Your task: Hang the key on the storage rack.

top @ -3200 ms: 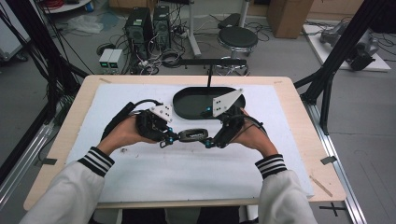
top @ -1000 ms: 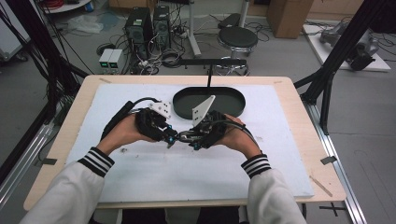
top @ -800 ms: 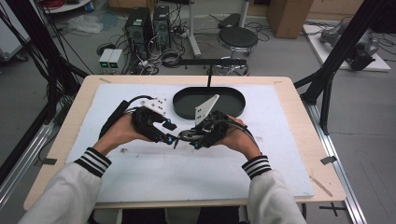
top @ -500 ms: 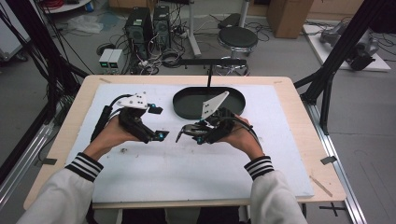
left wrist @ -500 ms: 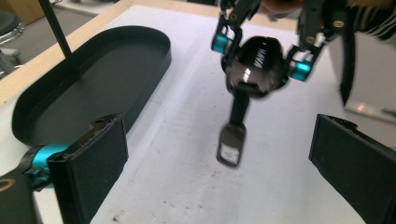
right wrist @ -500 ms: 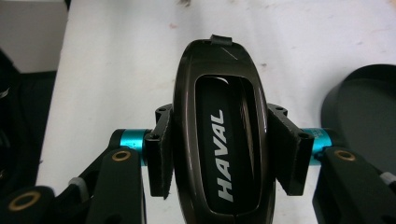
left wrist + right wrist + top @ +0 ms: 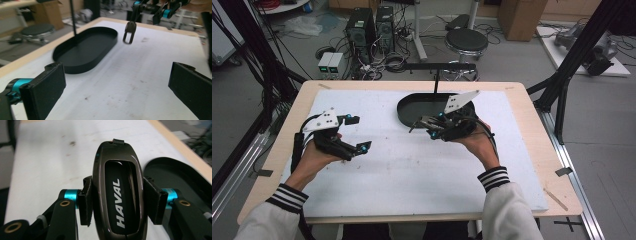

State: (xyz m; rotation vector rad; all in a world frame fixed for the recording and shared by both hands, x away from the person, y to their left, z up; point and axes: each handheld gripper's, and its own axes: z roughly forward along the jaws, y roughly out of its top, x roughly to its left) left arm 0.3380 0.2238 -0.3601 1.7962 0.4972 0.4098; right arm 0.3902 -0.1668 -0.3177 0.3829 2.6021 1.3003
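Tray (image 7: 408, 111) count is one: a black oval with nothing in it, lying on the white mat (image 7: 412, 170) toward the table's far side. Your right gripper (image 7: 421, 123) is clamped on the single dark key fob (image 7: 117, 192) marked HAVAL, held above the mat just beside the tray's near rim. Your left gripper (image 7: 356, 134) hangs well apart, jaws spread wide and holding nothing.

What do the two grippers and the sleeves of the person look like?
Both the left gripper and the right gripper are black, with turquoise joints, flat black pads, a pale three-cornered plate on top and a black cable. The sleeves are white with black-and-white striped cuffs.
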